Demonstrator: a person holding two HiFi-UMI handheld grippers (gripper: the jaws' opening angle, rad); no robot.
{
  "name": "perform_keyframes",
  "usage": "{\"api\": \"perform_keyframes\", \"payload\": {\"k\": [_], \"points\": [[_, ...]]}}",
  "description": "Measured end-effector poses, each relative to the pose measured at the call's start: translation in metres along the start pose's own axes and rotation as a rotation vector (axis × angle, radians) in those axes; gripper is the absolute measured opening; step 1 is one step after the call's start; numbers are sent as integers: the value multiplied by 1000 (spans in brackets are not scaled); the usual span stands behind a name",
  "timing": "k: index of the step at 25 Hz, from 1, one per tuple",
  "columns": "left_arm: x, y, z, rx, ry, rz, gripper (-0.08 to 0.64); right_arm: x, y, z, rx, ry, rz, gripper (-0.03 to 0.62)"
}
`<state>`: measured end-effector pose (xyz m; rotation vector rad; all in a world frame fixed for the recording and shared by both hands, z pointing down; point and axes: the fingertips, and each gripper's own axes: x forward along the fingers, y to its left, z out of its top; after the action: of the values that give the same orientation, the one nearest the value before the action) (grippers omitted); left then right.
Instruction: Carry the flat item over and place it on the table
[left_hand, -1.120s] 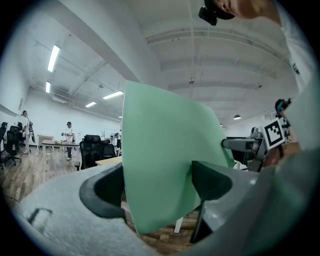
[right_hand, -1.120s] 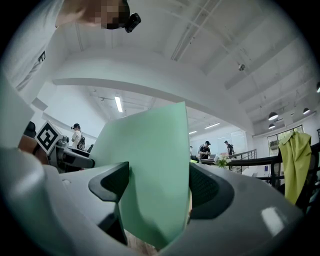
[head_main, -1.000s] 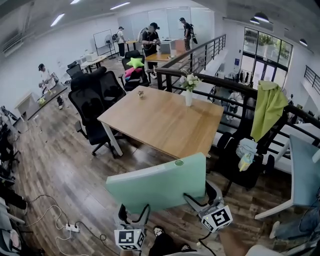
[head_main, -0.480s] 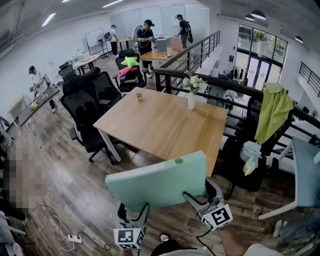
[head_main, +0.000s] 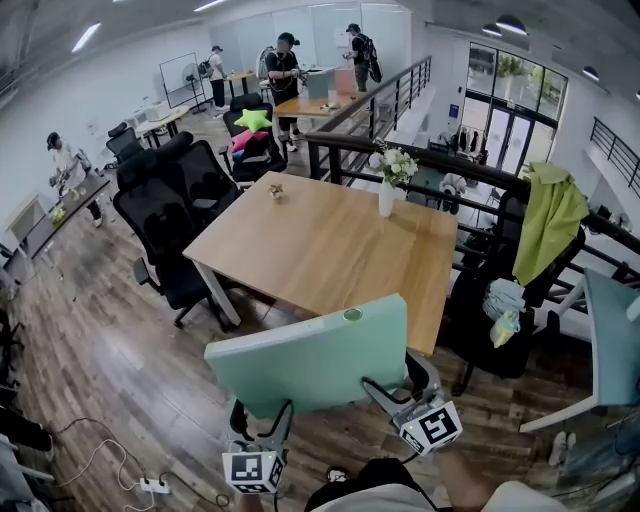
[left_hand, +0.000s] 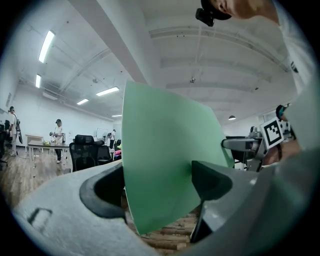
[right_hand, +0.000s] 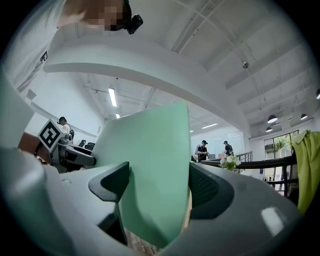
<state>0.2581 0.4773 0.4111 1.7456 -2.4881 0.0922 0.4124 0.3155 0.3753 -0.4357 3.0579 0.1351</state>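
Green flat board (head_main: 310, 360), lower edge clamped in left gripper (head_main: 262, 415) and right gripper (head_main: 400, 380), near the table (head_main: 330, 240)

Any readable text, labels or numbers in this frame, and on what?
No readable text.
Green board: no print visible.
Left gripper and right gripper cubes: square marker patterns, no letters.
Blue sign by the glass doors: too small to read.

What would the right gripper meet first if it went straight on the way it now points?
The right gripper is shut on the green board, which leads. Beyond it, probably the near edge of the wooden table, though height is unclear and it might pass over the top.
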Motion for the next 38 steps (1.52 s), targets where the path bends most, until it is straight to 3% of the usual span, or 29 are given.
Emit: {"api": "perform_keyframes", "payload": {"k": [16,38], "points": [[57,49,-3,-21,17,5,426,74,-16,-13,3,15,9,382],[261,96,12,-74,69,1,426,235,-153,-39,6,61,27,382]]}}
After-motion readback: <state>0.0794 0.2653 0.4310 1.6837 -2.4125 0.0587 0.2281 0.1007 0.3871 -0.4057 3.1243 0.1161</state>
